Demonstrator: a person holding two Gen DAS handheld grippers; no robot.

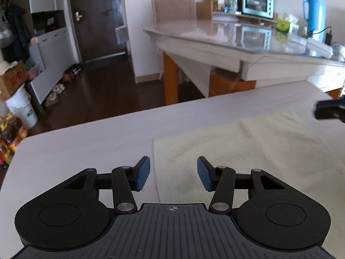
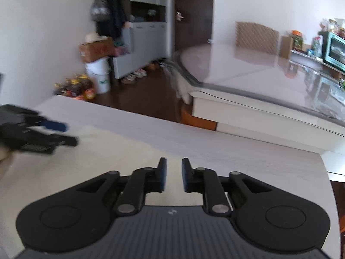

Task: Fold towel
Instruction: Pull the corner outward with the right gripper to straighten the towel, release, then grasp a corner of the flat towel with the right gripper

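While its blue-padded jaws stand wide apart, the black left gripper [image 1: 173, 173] hovers over the near left corner of the cream terry towel [image 1: 248, 151], which lies flat on the pale grey table [image 1: 86, 146], long axis running rightward, its far end cut off. The right gripper [image 2: 174, 173], blurred, is narrowly parted and empty.

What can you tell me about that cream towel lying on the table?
The towel is cream or pale yellow, with a soft, looped terry look. It lies spread flat on the light grey table, with a few shallow wrinkles and a straight left edge. No fold shows in these views. The left tool hangs open over its near left edge; whether it touches the cloth is unclear. The right tool, slightly open, is above the towel's far side. Neither tool grips it.
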